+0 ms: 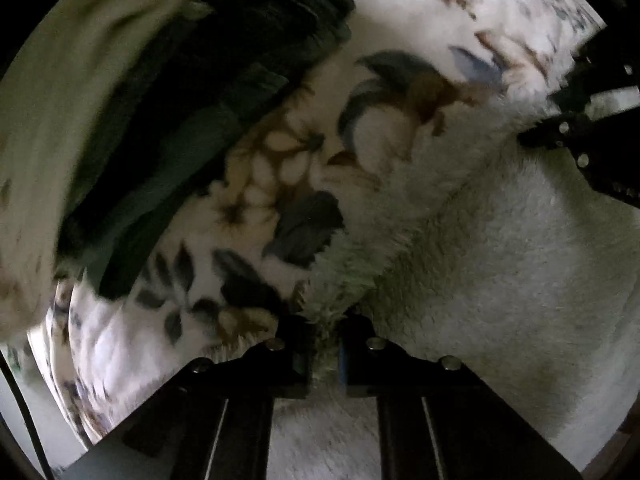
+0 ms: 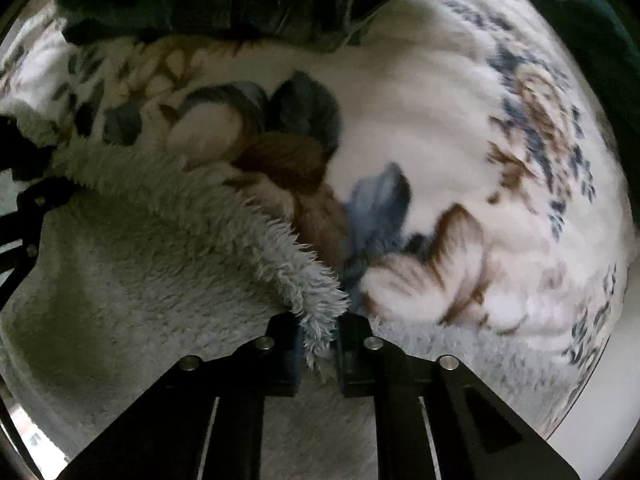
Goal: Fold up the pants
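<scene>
We see the left gripper [image 1: 326, 354] and right gripper [image 2: 318, 350] each pinching an edge of the fluffy pale pants [image 2: 140, 248], held over the floral blanket [image 2: 420, 128].

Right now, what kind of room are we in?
Probably a bedroom, on a bed. A floral plush blanket covers the surface, fluffy pale fleece pants lie on it, and dark green clothes are piled beside them.

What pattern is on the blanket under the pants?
White blanket with blue and brown flowers, clearest in the right wrist view.
</scene>
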Motion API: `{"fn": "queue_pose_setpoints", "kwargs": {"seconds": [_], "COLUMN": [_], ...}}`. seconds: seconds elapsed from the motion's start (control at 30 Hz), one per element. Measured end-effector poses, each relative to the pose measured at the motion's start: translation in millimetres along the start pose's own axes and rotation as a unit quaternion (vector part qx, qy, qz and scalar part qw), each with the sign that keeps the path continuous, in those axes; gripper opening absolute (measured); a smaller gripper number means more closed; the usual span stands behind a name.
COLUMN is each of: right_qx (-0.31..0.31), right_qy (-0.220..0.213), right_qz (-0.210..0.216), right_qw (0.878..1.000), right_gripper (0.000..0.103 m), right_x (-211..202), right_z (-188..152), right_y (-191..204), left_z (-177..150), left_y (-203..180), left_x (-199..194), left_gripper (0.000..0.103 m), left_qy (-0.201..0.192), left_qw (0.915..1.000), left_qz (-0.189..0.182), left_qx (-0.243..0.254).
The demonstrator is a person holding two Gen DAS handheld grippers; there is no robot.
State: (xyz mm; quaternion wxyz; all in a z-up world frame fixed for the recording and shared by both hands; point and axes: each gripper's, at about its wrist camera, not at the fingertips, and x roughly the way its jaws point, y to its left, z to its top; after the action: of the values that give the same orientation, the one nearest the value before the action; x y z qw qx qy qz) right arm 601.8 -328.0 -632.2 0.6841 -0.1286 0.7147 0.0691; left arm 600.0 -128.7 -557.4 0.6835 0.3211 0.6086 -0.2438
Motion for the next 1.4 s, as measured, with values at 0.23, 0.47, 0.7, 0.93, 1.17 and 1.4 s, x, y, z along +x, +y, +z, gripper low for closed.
{"fn": "queue_pose_setpoints", "kwargs": {"seconds": [0.23, 0.47, 0.7, 0.93, 1.17, 1.4], "right_qx": [0.062, 0.071, 0.054, 0.024, 0.052, 0.073], "right_qy": [-0.076, -0.106, -0.044, 0.015, 0.053, 0.040], "right_qz": [0.015, 0.006, 0.029, 0.032, 0.044, 0.056], "right_qw": [0.995, 0.992, 0.997, 0.999, 0.996, 0.995], "right_gripper": [0.010, 0.010, 0.011, 0.011, 0.025, 0.083], "right_x": [-63, -111, -88, -43, -29, -61], "right_z": [-64, -158, -258, -298, -304, -291], "right_y": [-14, 53, 111, 139, 136, 114], "left_z": [-64, -126, -197, -227, -225, -234], "left_y": [7, -64, -120, -148, -154, -140], "left_x": [-86, -116, -87, -36, -54, -101], "left_gripper": [0.006, 0.006, 0.006, 0.006, 0.015, 0.079], "left_qy": [-0.056, -0.053, 0.046, 0.104, 0.096, 0.048], "left_qw": [0.9936, 0.9774, 0.9484, 0.9312, 0.9271, 0.9171], "left_qz": [-0.011, -0.045, -0.089, -0.096, -0.072, -0.057], "left_qx": [-0.098, -0.200, -0.301, -0.336, -0.355, -0.392]}}
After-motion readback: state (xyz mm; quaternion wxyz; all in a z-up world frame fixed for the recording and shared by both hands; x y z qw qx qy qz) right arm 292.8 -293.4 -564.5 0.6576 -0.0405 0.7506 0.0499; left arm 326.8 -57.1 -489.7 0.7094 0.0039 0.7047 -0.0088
